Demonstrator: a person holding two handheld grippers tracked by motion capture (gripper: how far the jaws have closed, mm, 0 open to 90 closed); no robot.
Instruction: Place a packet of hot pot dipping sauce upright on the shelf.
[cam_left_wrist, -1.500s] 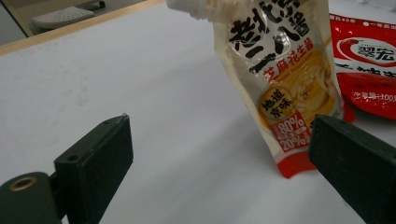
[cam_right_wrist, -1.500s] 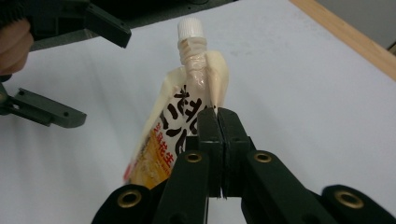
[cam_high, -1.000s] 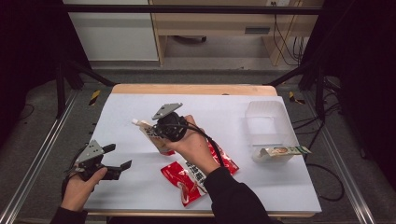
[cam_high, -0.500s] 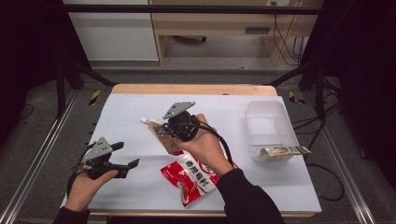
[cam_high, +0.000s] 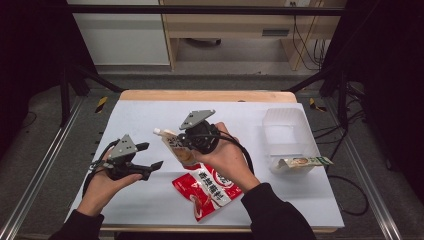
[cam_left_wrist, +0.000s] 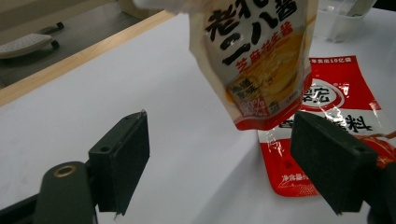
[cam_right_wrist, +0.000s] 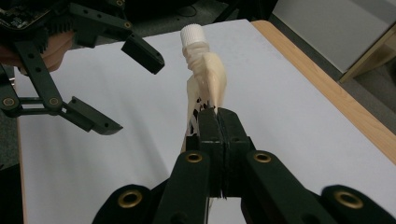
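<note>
One spouted pouch pinched in right gripper fingers; left gripper fingers apart, closing, empty; one red packet.

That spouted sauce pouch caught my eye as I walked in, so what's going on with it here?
A person works two handheld grippers. The right gripper is shut on the sauce pouch and holds it above the white table. The left gripper, whose jaws have just been closing, is open with nothing between them. A red packet lies flat, near a clear container.
</note>
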